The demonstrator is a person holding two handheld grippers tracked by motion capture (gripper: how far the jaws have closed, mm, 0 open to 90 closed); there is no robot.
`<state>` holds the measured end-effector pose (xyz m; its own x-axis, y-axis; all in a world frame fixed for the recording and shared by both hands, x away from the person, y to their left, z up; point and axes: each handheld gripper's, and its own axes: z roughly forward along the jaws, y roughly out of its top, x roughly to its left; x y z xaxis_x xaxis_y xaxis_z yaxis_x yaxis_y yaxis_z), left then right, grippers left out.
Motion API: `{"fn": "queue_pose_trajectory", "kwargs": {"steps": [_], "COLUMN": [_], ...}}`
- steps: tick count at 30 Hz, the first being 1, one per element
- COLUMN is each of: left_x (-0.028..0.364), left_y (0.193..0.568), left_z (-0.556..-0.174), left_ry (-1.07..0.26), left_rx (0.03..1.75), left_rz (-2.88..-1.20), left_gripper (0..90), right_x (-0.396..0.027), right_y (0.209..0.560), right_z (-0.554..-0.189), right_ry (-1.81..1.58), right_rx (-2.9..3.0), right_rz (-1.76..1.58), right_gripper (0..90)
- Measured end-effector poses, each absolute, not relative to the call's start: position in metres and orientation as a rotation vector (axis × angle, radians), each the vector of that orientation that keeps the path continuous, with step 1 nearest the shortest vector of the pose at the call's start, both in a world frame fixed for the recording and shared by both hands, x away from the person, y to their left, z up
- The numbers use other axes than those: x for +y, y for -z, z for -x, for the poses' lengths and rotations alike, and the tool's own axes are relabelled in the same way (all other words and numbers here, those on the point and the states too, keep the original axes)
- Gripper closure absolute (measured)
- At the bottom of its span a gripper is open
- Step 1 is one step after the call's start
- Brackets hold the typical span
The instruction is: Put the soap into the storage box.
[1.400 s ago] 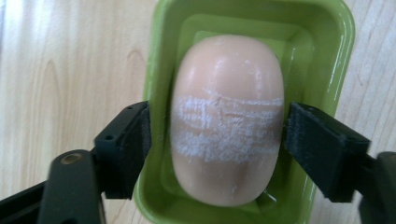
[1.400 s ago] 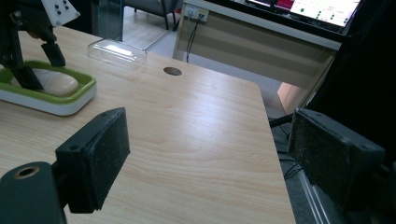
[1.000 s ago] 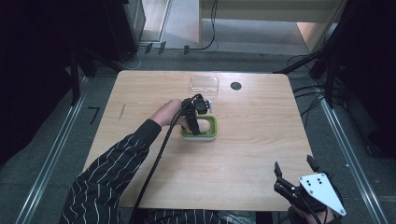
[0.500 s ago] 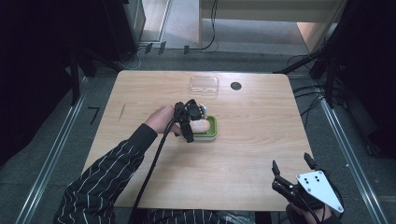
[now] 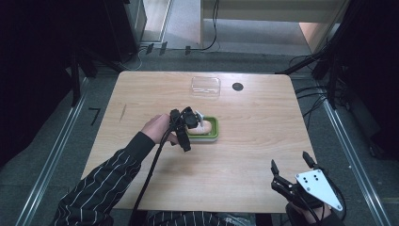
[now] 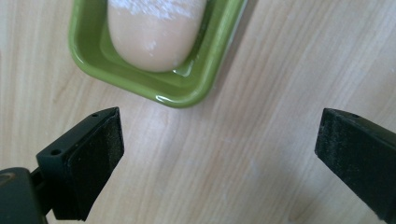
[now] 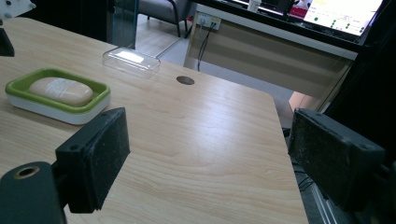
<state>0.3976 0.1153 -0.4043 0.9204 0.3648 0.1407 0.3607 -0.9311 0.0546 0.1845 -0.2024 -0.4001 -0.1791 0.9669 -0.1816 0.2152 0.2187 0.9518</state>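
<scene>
A green soap dish (image 5: 214, 123) sits mid-table with a pale peach soap bar (image 5: 203, 126) lying in it. My left gripper (image 5: 183, 131) points down just off the dish's left side. In the left gripper view its jaws (image 6: 219, 154) stand wide over bare wood, below the dish rim (image 6: 187, 95) and the soap (image 6: 154, 32); they have just been opening, with nothing between them. My right gripper (image 5: 289, 161) hovers open at the table's near right corner. The right gripper view has its jaws (image 7: 210, 154) empty, with the dish (image 7: 56, 109) and soap (image 7: 60, 90) far to the left.
A clear plastic lid (image 5: 205, 85) lies at the back of the wooden table (image 5: 263, 122), beside a small black hole (image 5: 237, 86). The left gripper's cable (image 5: 150, 174) trails along the striped sleeve. Dark equipment and cables surround the table.
The left gripper has drawn back from over the dish toward the left and near side, leaving the soap in the dish. The right gripper has stayed in place.
</scene>
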Motion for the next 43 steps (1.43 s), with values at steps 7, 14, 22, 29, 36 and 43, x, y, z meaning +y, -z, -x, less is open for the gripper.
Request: {"fn": "queue_pose_trajectory", "kwargs": {"steps": [7,14,22,29,36,43], "left_x": [0.124,0.132,0.142,0.151,0.16,0.165], "left_y": [0.404,0.408,0.414,0.418,0.427,0.431], "left_z": [-0.382,-0.367,-0.348,-0.337,-0.327,-0.323], "left_ry": [-0.246,-0.259,-0.274,-0.28,-0.271,-0.264], "left_rx": [0.604,0.627,0.664,0.683,0.692,0.719], "left_rz": [-3.047,-3.05,-3.037,-3.032,-3.039,-3.011], "left_gripper": [1.5,1.5,1.4,1.3,1.1,0.7], "right_x": [-0.201,-0.2,-0.199,-0.198,-0.199,-0.198], "right_y": [0.4,0.4,0.4,0.4,0.4,0.4], "right_z": [-0.187,-0.188,-0.188,-0.188,-0.188,-0.188], "right_ry": [-1.056,-1.06,-1.064,-1.062,-1.064,-1.059], "right_rx": [1.593,1.595,1.598,1.598,1.593,1.592], "right_rz": [-1.132,-1.12,-1.114,-1.113,-1.114,-1.113], "right_gripper": [13.4,13.4,13.4,13.4,13.4,13.4]}}
